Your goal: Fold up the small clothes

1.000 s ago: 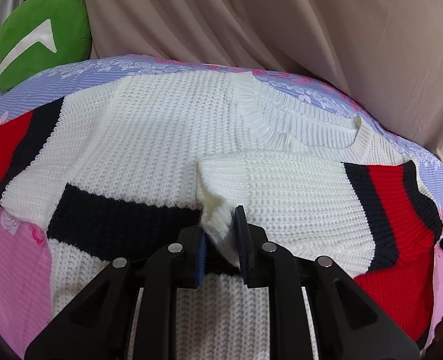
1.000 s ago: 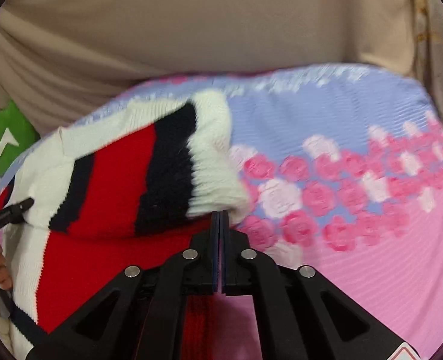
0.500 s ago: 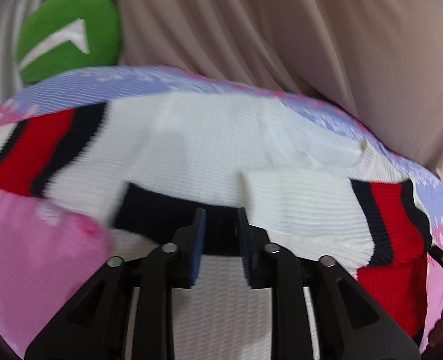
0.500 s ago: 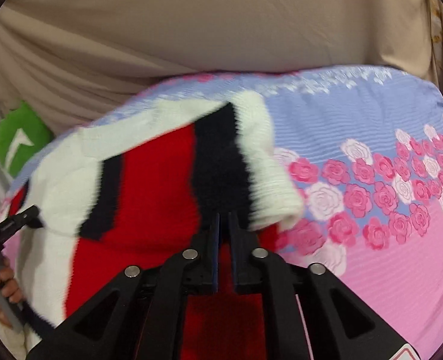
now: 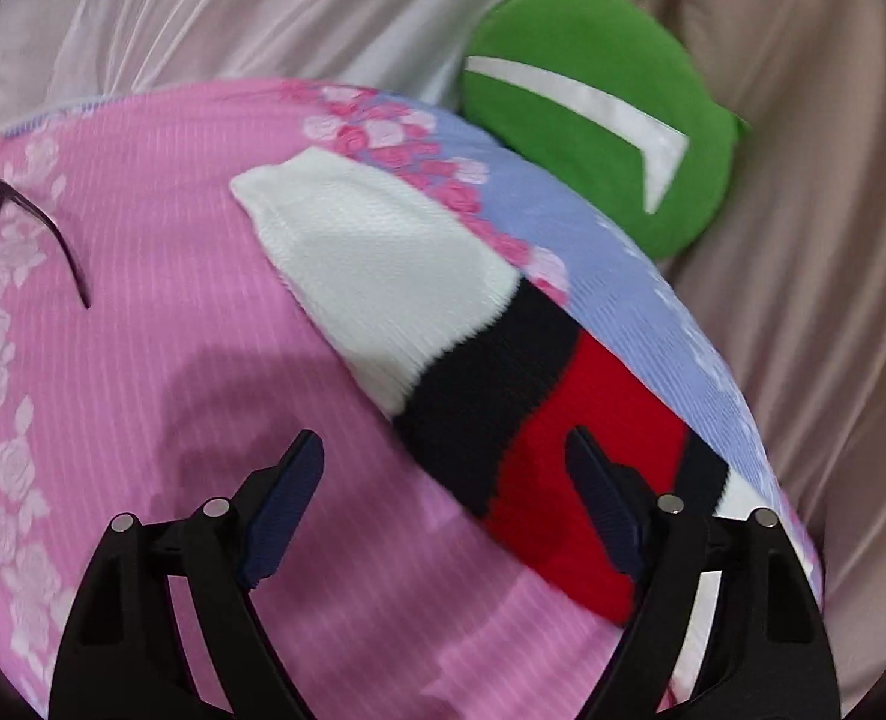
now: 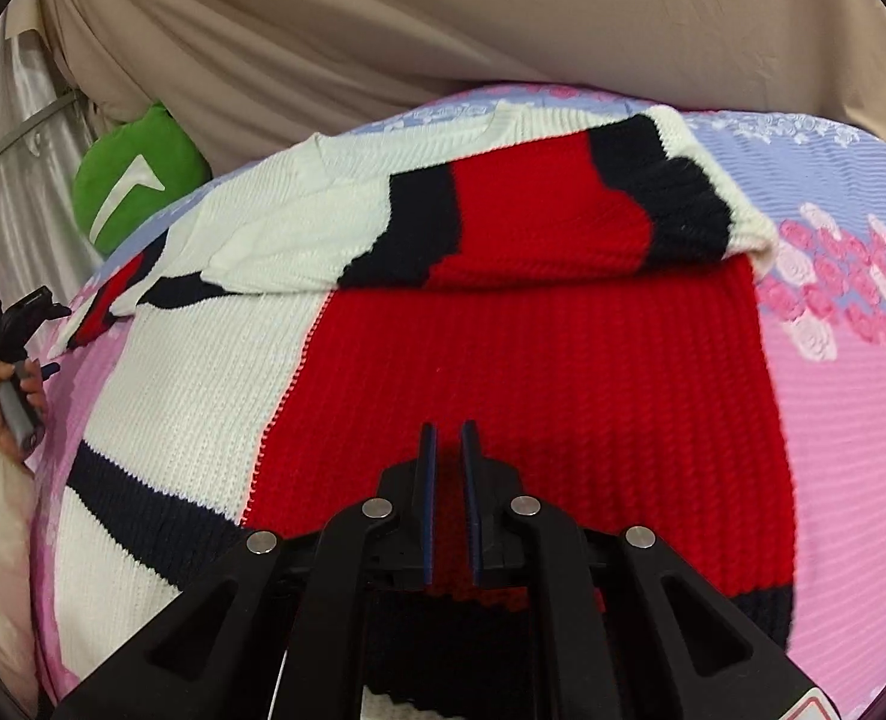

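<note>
Now the left gripper, jaws just spread wide and empty, faces the sweater's unfolded sleeve mid-frame on the bed; right gripper narrow, holding nothing. Soft, chunky knit: pinch the white cuff.

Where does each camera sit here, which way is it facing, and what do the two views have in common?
Left wrist: on the left gripper, looking down along its wide-open jaws, which have just been opening with nothing between them, at the sweater's unfolded sleeve on the pink floral bedspread; only the gripper shows.
Right wrist: on the right gripper, looking down along its jaws, a narrow gap apart, over the sweater; a hand holding the left gripper shows at the left edge.
Shared: sweater, bedspread, green cushion.
</note>
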Available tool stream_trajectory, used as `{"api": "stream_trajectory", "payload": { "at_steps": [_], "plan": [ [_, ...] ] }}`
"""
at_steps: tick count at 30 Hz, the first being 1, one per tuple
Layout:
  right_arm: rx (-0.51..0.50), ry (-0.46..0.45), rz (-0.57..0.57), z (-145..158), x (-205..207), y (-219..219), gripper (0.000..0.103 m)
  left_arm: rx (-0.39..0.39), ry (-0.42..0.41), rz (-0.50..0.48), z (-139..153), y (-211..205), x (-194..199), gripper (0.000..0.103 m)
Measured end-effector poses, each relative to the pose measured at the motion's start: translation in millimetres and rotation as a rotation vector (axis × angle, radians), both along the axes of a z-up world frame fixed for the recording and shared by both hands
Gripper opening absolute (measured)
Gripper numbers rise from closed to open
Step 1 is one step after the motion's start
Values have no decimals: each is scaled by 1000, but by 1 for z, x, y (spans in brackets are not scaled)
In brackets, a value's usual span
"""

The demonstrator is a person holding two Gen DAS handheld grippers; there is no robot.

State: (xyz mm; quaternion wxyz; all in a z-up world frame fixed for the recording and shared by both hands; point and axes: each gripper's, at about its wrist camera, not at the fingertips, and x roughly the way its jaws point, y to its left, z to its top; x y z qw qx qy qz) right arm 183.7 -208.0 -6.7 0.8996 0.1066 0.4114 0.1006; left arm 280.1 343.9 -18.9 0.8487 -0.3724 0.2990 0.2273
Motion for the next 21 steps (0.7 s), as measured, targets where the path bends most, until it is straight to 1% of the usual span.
{"api": "stream_trajectory", "payload": {
  "at_steps": [1,2,3,5,6,7,10,11,12,14,15,17,18,19,21],
  "plan": [
    [-8,3,-4,-2,1,3,13,4,2,9,-2,3,3,68],
    [-17,3,-9,-5,1,5,14,21,-6,14,0,4,6,56],
    [-30,-3,-13,-5,0,7,14,8,-14,-10,0,4,11,33],
    [-41,-10,-13,-5,0,11,19,-49,-39,-53,-2,1,18,8],
    [-39,-12,-16,-5,0,11,19,-46,-52,-59,0,2,19,7],
    [-38,-12,-19,-6,-1,12,20,-12,-64,-66,9,-6,19,7],
    [-36,-18,-23,-6,-1,12,20,124,-137,-124,46,-42,15,6],
    [-34,-19,-23,-7,-1,13,20,170,-171,-171,63,-65,13,6],
    [-32,-21,-22,-7,-1,13,21,199,-197,-216,76,-84,12,6],
    [-28,-24,-21,-7,-1,12,22,268,-241,-338,99,-138,10,6],
    [-25,-26,-21,-7,-1,12,22,305,-255,-424,107,-176,8,6],
    [-13,-32,-19,-7,-2,10,23,358,-253,-597,108,-246,6,7],
    [-2,-34,-18,-7,-2,9,24,384,-237,-687,102,-281,5,10],
    [8,-35,-18,-7,-3,8,25,415,-212,-772,91,-316,4,11],
    [23,-36,-30,-7,-4,3,25,496,-136,-937,57,-382,-3,20]
  ]
}}
